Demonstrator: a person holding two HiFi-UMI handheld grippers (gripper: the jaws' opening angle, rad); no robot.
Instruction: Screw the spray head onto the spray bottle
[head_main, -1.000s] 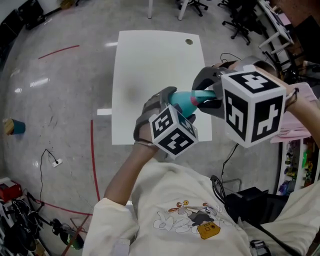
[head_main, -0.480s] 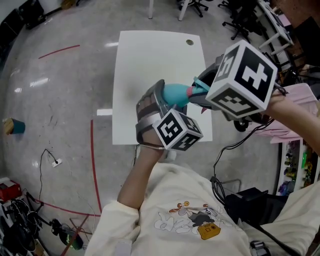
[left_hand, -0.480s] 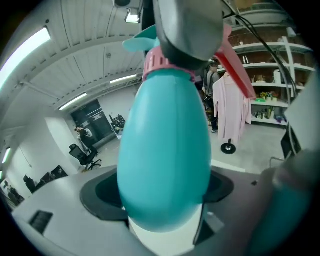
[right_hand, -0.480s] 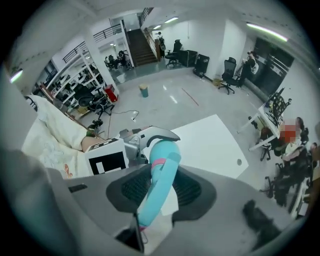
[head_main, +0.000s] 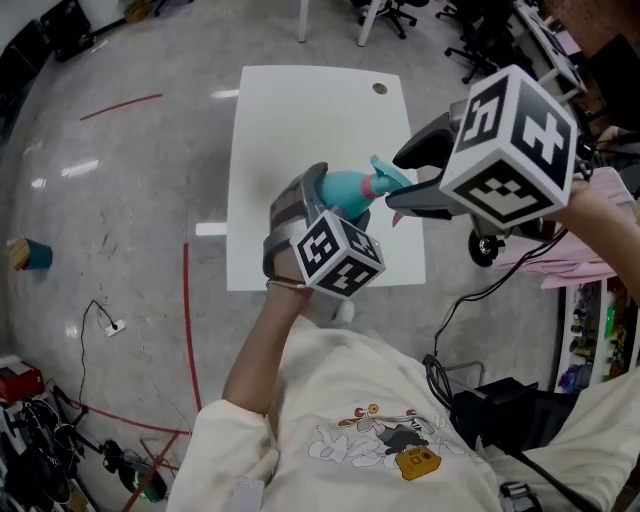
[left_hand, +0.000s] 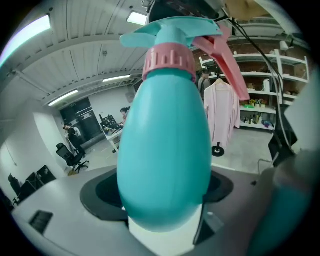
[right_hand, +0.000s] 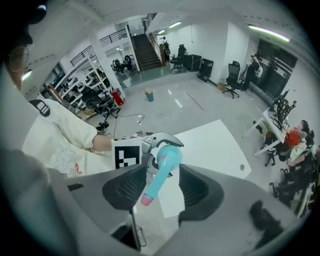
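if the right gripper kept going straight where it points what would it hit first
Probably the spray head, sitting between the right gripper's jaws, which have just been opening; behind it the spray bottle in the left gripper.

The white desk (head_main: 300, 130) below lies bare, a wide clear landing. Above its near edge the room is crowded. The left gripper (head_main: 330, 200) clamps the spray bottle (head_main: 348, 186). The right gripper (right_hand: 161, 187), whose fingers (right_hand: 200, 192) have just been opening, straddles the spray head (right_hand: 160, 172), with a gap showing on one side. Office chairs (head_main: 480, 40) stand beyond the desk's far corner.
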